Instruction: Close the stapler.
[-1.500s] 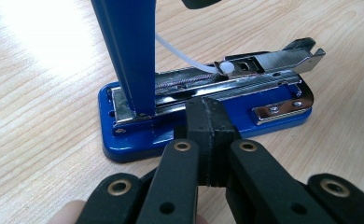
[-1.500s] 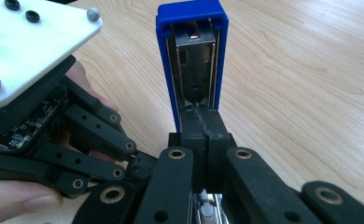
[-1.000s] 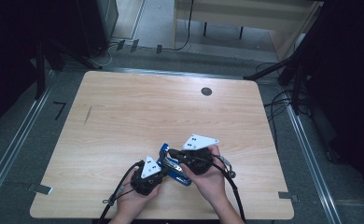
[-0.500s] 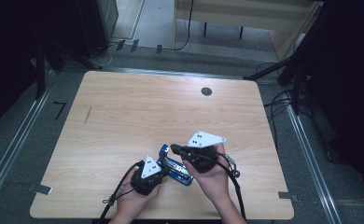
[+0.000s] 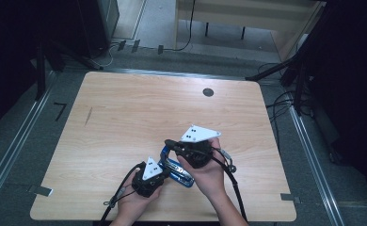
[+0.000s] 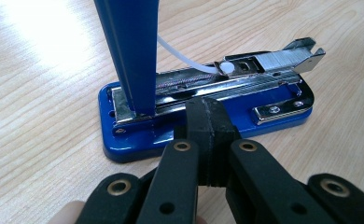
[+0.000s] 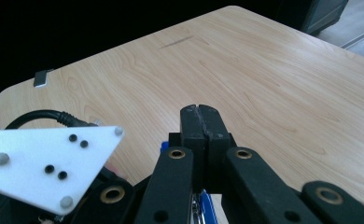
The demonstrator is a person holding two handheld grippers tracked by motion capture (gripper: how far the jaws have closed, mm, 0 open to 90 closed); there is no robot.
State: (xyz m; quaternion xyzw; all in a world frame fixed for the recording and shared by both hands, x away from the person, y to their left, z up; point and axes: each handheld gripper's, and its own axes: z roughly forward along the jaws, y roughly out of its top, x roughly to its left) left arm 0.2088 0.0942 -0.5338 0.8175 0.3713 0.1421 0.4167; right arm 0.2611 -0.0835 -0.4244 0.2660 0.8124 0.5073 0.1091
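Note:
A blue stapler (image 5: 180,172) lies on the wooden table (image 5: 125,117) near its front edge. Its blue lid (image 6: 131,46) is swung upright off the base (image 6: 138,140), which leaves the metal rail and a row of staples (image 6: 283,58) bare. My left gripper (image 6: 207,112) is shut, and its tips rest against the side of the rail. In the high view it (image 5: 164,170) sits at the stapler's left end. My right gripper (image 5: 169,142) is shut too and hovers above the lid's top. A sliver of blue (image 7: 203,205) shows under its closed jaws (image 7: 201,116); whether they touch it I cannot tell.
A black round grommet (image 5: 208,92) sits near the table's far edge, and a thin dark mark (image 5: 88,116) lies at the left. Metal brackets (image 5: 40,190) stick out at the front corners. Cables and dark stands surround the table on the floor.
My right gripper has risen a little above the stapler. The left gripper and the stapler's base have stayed where they were.

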